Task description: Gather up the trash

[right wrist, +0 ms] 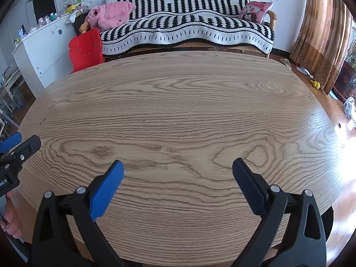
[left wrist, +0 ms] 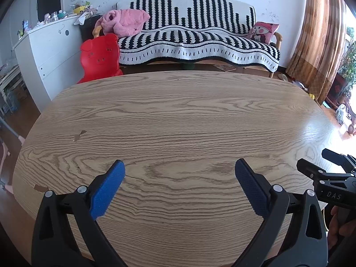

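Note:
I see no trash on the wooden table [left wrist: 173,115], which also fills the right wrist view [right wrist: 178,111]. My left gripper [left wrist: 179,166] is open and empty, held above the table's near part. My right gripper [right wrist: 178,165] is open and empty, also above the near part. The right gripper's body shows at the right edge of the left wrist view [left wrist: 329,178]. The left gripper's body shows at the left edge of the right wrist view [right wrist: 13,155].
A sofa with a black-and-white striped cover [left wrist: 195,35] stands beyond the table, with a pink blanket [left wrist: 124,22] and a cushion [left wrist: 263,32]. A red plastic child's chair [left wrist: 100,57] stands by a white cabinet [left wrist: 44,53]. Brown curtains [left wrist: 318,40] hang at right.

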A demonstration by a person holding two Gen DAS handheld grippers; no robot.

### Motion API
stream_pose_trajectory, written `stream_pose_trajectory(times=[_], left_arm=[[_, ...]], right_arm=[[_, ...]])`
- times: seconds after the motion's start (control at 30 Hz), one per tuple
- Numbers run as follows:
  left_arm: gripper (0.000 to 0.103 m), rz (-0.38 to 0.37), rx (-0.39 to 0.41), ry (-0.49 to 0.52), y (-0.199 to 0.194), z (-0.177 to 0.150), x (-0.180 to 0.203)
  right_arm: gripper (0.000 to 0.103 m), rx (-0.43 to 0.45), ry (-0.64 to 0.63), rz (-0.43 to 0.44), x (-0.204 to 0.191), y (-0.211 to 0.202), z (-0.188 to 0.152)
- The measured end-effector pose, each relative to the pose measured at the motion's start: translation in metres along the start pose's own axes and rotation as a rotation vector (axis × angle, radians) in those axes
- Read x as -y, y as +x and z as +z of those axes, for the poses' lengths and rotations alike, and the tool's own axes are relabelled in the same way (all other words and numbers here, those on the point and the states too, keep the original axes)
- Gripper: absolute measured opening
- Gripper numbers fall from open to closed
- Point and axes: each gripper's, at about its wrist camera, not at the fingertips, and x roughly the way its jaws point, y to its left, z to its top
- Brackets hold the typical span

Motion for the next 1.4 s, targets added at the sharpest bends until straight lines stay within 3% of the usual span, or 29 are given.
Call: stream_pose_trajectory(times=[1.4], left_arm=[[0.096,0.017,0.004,0.000,0.0007,-0.0001,-0.0063]], right_arm=[[0.095,0.002,-0.005,0.000,0.0010,-0.0012,-0.0010]])
